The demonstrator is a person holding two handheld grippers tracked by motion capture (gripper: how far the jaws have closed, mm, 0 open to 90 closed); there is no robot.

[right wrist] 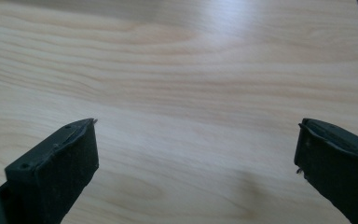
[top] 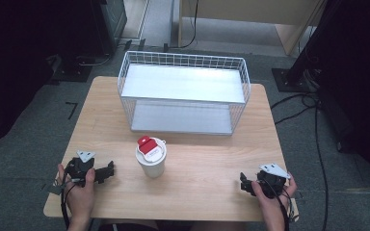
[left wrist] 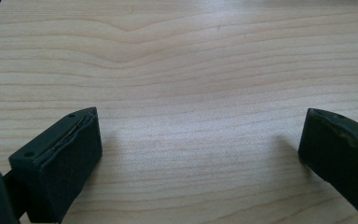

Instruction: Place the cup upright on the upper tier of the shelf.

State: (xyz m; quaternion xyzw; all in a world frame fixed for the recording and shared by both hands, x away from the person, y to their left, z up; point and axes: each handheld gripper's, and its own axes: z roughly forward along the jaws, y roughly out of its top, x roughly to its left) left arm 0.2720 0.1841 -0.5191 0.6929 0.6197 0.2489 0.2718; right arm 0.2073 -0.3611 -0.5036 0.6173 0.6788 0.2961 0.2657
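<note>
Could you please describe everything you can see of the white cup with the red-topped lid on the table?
The white cup with the red-topped lid stands upright on the light wooden table, just in front of the white wire basket shelf and apart from it. Its plain body looks like paper or plastic. The white lid carries a red tab. Nothing touches it except the table.

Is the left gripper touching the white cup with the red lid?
Apart. The high view shows bare table between the left gripper and the cup; its jaws stand open.
</note>
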